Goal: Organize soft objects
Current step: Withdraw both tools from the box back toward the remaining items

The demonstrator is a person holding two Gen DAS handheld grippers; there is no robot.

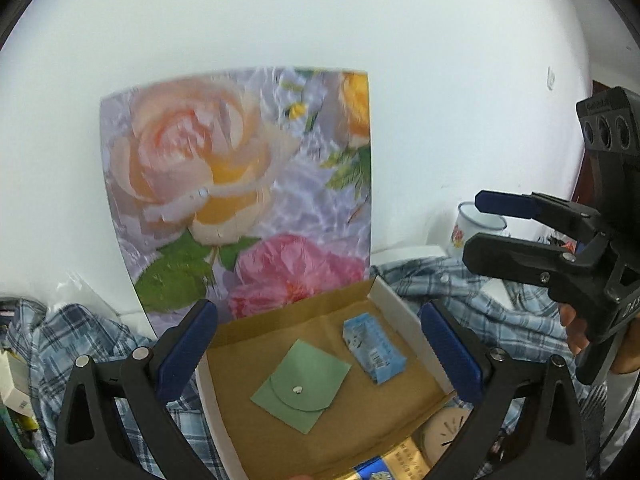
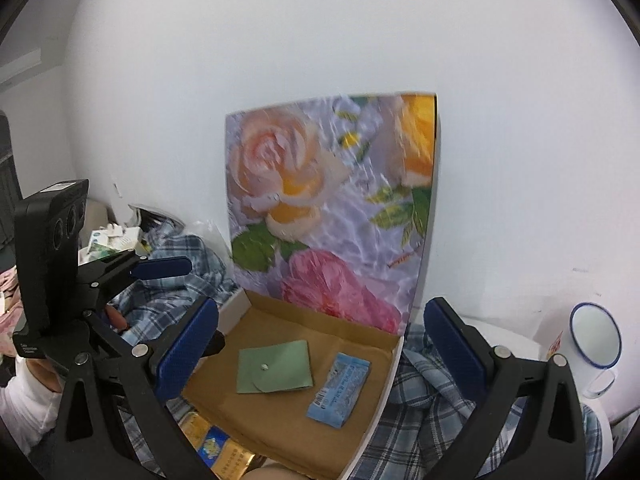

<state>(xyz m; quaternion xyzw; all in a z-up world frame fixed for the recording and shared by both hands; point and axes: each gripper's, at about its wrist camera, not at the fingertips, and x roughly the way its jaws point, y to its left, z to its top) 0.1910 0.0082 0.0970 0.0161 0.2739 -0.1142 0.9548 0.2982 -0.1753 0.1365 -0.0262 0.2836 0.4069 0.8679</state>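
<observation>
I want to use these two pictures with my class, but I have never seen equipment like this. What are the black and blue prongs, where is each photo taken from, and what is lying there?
No robot here: a person holds a hand-held gripper in each hand, each with a camera looking along its jaws. One picture looks out from the left gripper, the other from the right gripper. Both stand open and hold nothing.

Below them an open cardboard box, its rose-printed lid upright, holds a green snap pouch and a blue tissue packet, lying apart. A plaid shirt lies around the box; a white enamel mug stands to the right.
</observation>
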